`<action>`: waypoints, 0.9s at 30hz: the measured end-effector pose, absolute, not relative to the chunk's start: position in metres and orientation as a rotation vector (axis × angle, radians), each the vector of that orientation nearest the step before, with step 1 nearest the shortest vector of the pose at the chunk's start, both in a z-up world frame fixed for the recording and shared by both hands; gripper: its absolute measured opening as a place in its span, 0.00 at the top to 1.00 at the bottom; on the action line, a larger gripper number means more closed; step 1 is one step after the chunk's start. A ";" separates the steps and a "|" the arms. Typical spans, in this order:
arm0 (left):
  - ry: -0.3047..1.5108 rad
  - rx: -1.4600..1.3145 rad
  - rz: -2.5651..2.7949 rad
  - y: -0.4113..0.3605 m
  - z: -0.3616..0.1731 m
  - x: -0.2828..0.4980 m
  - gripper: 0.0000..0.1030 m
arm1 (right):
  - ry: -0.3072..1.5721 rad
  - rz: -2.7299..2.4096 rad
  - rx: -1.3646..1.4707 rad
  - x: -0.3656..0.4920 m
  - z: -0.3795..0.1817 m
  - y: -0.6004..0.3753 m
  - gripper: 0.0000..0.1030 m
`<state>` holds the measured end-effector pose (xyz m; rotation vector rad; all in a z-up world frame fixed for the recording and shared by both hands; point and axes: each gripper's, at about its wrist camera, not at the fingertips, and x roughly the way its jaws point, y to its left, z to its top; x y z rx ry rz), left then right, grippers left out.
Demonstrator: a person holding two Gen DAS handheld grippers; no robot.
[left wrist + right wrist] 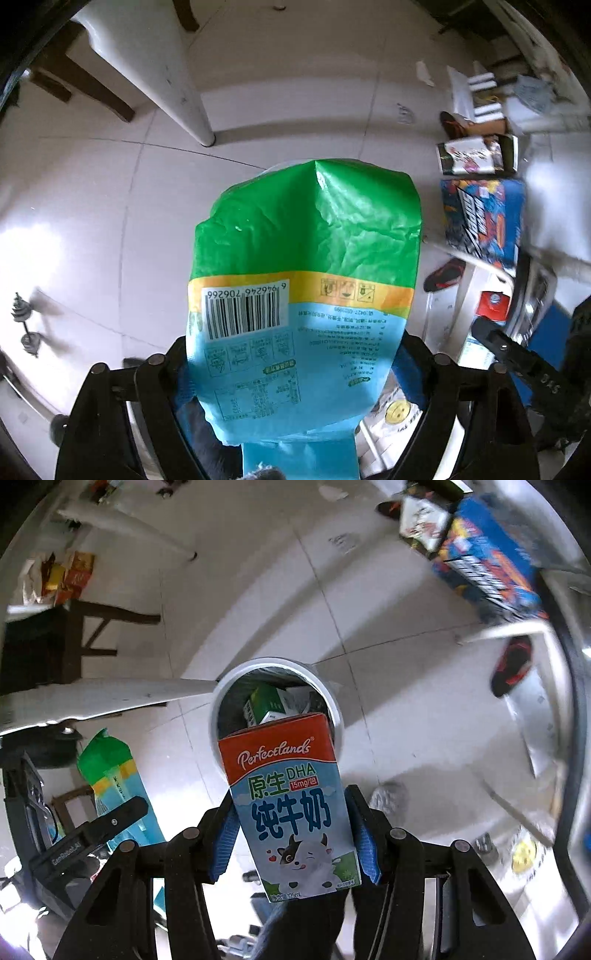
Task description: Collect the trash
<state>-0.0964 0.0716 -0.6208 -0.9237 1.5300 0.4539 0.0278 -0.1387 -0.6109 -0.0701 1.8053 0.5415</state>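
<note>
Right gripper (295,834): blue pads pinched on the two side faces of a small milk carton (293,808), red-topped, 125 mL by the print. You hold it upright, long axis running along the fingers and out toward the bin.

White round trash bin (334,710) stands on the tiled floor (388,686) straight ahead of the carton's top edge, mouth open to the camera. Dark liner inside; a green-and-white carton (264,703) already lies in it. The held carton's top overlaps the bin's near rim in this view, so your release line is forward and down. How high you are above the rim cannot be told.

Left gripper (295,373): pads closed on a green, yellow and light-blue plastic package (306,280), barcode side up, long axis also along the fingers. The package hides nearly everything ahead; only a pale arc that may be the bin's rim shows above its far end.

In the right wrist view the left gripper and its package sit off to the left, beside the bin, not over it. Judgement: your right hand is the nearer and better lined up, so the carton should drop first and the package follow from the left.

Clutter (boxes, a shoe) lies well apart to the right.
</note>
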 end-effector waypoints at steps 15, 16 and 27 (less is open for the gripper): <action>1.532 -0.641 0.581 0.079 -0.640 -0.115 0.00 | 1.775 0.569 -0.174 0.025 -0.701 -0.101 0.00; 1.527 -0.621 0.589 0.079 -0.633 -0.118 0.00 | 1.751 0.558 -0.213 0.022 -0.693 -0.100 0.00; 1.502 -0.558 0.592 0.050 -0.518 -0.127 0.00 | 1.570 0.523 -0.391 -0.010 -0.556 -0.113 0.00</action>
